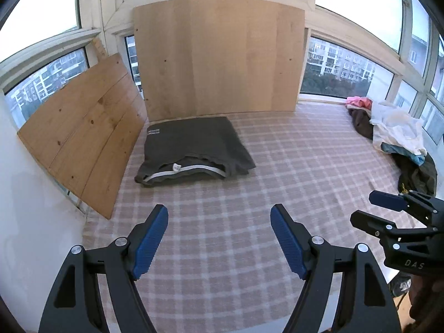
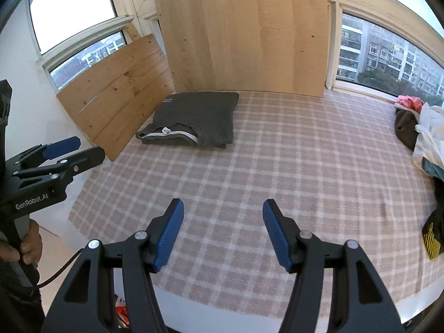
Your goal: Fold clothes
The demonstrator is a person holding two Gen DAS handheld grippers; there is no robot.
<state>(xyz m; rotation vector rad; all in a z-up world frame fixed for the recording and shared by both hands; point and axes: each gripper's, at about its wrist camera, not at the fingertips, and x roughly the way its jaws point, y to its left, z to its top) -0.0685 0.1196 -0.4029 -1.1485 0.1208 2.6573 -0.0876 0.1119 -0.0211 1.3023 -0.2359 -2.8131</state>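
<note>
A folded dark grey garment [image 1: 194,149] lies at the far left of the checked table cover [image 1: 249,194], next to the leaning boards; it also shows in the right wrist view [image 2: 194,119]. A heap of unfolded clothes [image 1: 388,127] lies at the far right edge, also seen in the right wrist view [image 2: 424,136]. My left gripper [image 1: 219,216] is open and empty above the near part of the cover. My right gripper [image 2: 223,211] is open and empty too, beside the left one. Both are well short of the garments.
Two wooden boards [image 1: 219,55] [image 1: 83,133] lean against the windows at the back and left. A white wall [image 1: 27,194] stands at the left. The cover's near edge [image 2: 222,305] is below the right gripper.
</note>
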